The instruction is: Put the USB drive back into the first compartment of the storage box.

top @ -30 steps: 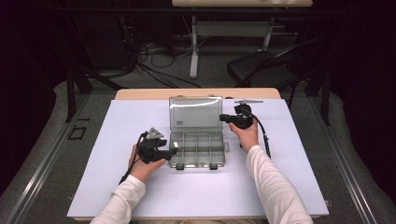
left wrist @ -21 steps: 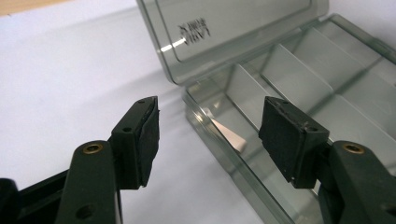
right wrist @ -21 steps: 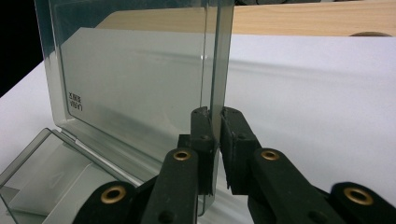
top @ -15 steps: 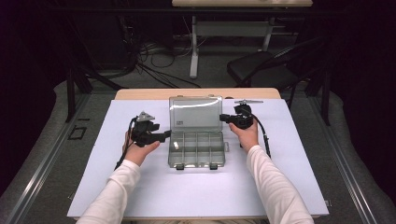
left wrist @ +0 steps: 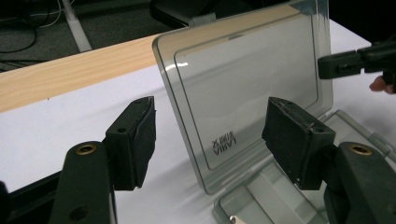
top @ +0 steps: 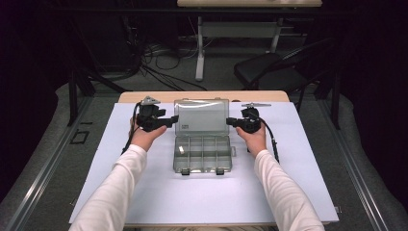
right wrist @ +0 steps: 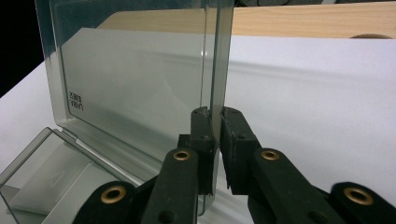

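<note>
High view: clear box (top: 202,153) sat mid-frame, lid (top: 201,116) upright.
Right gripper (top: 230,122) pinched the lid's edge; left gripper (top: 171,119), jaws spread and just widening, should straddle its edge squarely before squeezing.

Clear plastic compartment box (top: 202,153) lies open on the white table, its lid (top: 200,116) standing upright

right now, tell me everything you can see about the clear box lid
The lid is one clear, smoke-tinted plastic panel with rounded corners, a raised inner border and small embossed lettering near one lower corner. It stands open, about upright, hinged along the far edge of the compartment tray on the white sheet. The right gripper is shut on its side edge; the left gripper is open around the opposite edge, not touching.
</note>
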Available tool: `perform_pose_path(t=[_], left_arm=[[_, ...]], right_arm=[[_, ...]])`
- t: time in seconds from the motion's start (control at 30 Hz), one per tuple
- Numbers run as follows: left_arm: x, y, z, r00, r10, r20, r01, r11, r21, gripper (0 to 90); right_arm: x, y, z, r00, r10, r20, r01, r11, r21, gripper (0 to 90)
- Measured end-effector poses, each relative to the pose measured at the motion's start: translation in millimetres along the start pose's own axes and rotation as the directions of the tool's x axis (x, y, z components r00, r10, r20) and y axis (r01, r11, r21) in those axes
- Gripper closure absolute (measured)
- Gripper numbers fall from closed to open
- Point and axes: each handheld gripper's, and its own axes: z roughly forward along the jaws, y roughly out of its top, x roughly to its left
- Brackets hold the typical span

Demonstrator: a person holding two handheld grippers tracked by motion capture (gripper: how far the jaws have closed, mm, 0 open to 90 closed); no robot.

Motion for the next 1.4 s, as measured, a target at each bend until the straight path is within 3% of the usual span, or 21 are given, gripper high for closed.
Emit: perform_pose_path(t=[0.1, 0.4, 0.5, 0.63, 0.77, 1.07, 1.4], left_arm=[[3.0, 9.1, 2.5, 1.0, -0.009, 0.001, 0.009, 1.0, 0.004, 40.2], [10.0, 29.5, 10.5, 0.9996, -0.007, -0.029, 0.008, 0.9995, 0.029, 41.8], [11.0, 33.6, 15.7, 0.9996, -0.028, 0.005, 0.028, 0.9988, 0.039, 43.5], [12.1, 34.3, 25.5, 0.9988, -0.049, 0.0, 0.049, 0.9974, 0.053, 44.9], [12.6, 32.2, 35.0, 0.9947, -0.102, 0.018, 0.101, 0.9934, 0.055, 45.9], [16.2, 30.6, 41.2, 0.9921, -0.125, -0.013, 0.126, 0.9905, 0.056, 46.3], [18.9, 28.3, 46.8, 0.9888, -0.148, 0.012, 0.147, 0.987, 0.064, 49.3]], right_arm=[[0.0, 0.0, 0.0, 1.0, -0.001, 0.0, 0.001, 1.0, 0.0, 84.0], [0.2, 0.1, 0.1, 1.0, -0.006, 0.0, 0.006, 1.0, -0.002, 84.0], [0.0, 0.0, 0.2, 1.0, -0.006, -0.001, 0.006, 1.0, -0.003, 84.0], [0.2, 0.0, 0.2, 1.0, -0.007, -0.001, 0.007, 1.0, -0.003, 84.0], [0.0, 0.0, 0.1, 1.0, -0.007, -0.003, 0.007, 1.0, -0.004, 84.0], [-0.1, -0.1, 0.3, 1.0, -0.008, -0.004, 0.008, 1.0, -0.006, 84.2], [0.5, 0.1, 0.1, 0.9999, -0.01, -0.004, 0.01, 1.0, -0.008, 84.1]])
